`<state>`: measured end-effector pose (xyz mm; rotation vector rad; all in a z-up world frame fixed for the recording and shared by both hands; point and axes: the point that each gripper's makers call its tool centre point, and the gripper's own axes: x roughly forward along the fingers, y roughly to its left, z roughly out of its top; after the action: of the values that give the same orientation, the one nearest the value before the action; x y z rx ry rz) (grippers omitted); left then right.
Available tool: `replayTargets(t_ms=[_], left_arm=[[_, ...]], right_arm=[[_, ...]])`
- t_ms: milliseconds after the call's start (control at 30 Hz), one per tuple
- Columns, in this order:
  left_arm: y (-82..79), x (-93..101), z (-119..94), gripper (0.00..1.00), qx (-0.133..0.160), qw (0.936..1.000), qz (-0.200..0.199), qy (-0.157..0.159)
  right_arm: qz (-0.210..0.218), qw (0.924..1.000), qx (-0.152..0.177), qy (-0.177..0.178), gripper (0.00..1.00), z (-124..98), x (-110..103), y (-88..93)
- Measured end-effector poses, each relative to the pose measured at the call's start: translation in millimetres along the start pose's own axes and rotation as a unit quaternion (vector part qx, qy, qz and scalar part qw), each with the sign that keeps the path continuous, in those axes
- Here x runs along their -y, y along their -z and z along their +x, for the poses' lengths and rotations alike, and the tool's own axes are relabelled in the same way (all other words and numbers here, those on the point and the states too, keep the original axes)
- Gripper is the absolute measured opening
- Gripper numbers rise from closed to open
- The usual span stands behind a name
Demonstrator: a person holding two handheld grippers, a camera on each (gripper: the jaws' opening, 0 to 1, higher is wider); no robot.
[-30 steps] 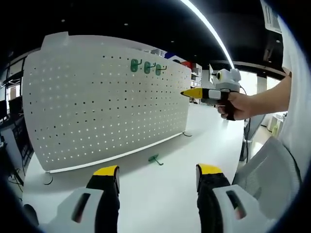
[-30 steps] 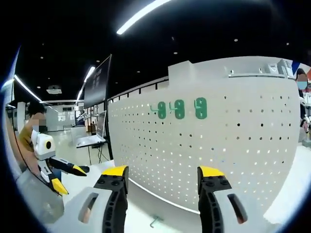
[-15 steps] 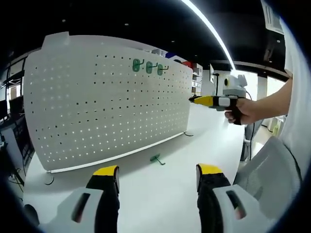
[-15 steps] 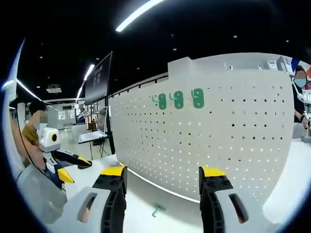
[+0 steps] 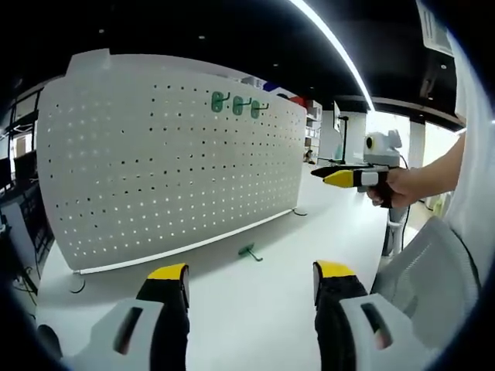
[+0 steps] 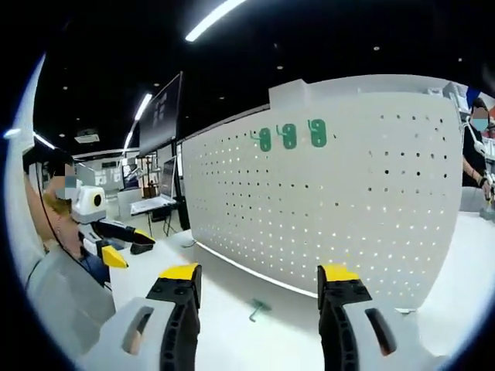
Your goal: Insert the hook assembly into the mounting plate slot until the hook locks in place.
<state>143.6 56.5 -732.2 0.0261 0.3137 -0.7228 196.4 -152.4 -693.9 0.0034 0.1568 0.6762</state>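
With both grippers' fingers apart and empty, green hook [image 5: 247, 251] lies on counter [image 5: 255, 317] just before pegboard [image 5: 155, 170], ahead of left gripper [image 5: 251, 282]; right gripper [image 6: 259, 282] looks similarly near

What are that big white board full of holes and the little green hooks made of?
The pegboard looks like thin painted sheet metal or plastic: matte white, smoothly curved, evenly punched. The green hooks near its top and the loose hook on the table look like moulded plastic, though coated metal is possible.

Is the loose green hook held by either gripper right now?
No, the hook lies on the table below the pegboard, ahead of the open, empty left gripper.
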Motion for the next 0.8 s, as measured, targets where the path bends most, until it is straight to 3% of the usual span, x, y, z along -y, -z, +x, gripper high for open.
replayTargets(t_ms=[800], left_arm=[[7.3,-4.9,-1.0,0.67,-0.009,1.0,-0.002,0.002]], right_arm=[[0.018,0.9993,-0.034,-0.002,0.59,-23.2,-14.6,35.7]])
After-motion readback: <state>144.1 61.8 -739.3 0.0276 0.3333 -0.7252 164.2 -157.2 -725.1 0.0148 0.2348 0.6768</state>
